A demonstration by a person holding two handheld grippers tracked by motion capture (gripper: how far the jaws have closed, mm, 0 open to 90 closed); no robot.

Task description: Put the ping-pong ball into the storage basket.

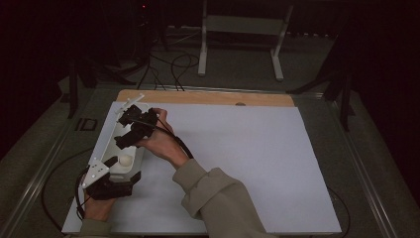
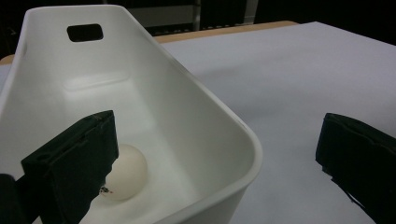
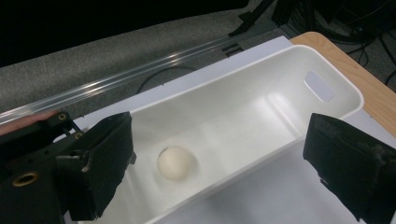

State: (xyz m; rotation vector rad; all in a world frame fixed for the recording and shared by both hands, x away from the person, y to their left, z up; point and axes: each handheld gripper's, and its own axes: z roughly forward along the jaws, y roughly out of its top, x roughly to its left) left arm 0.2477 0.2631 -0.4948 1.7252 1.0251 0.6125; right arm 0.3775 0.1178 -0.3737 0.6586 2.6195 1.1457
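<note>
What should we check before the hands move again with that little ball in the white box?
1. Ball lies on the floor of the white bin, free of both grippers: ok.
2. Right gripper jaws open above the bin, nothing between them: ok.
3. Left gripper jaws open, astride the bin's near corner, one jaw inside and one outside: ok.
4. Left gripper's jaws pressing the wall: cannot tell.
5. Bin upright on the white sheet: ok.

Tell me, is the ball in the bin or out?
In. The ball rests on the floor of the white bin, apart from both open grippers.
</note>
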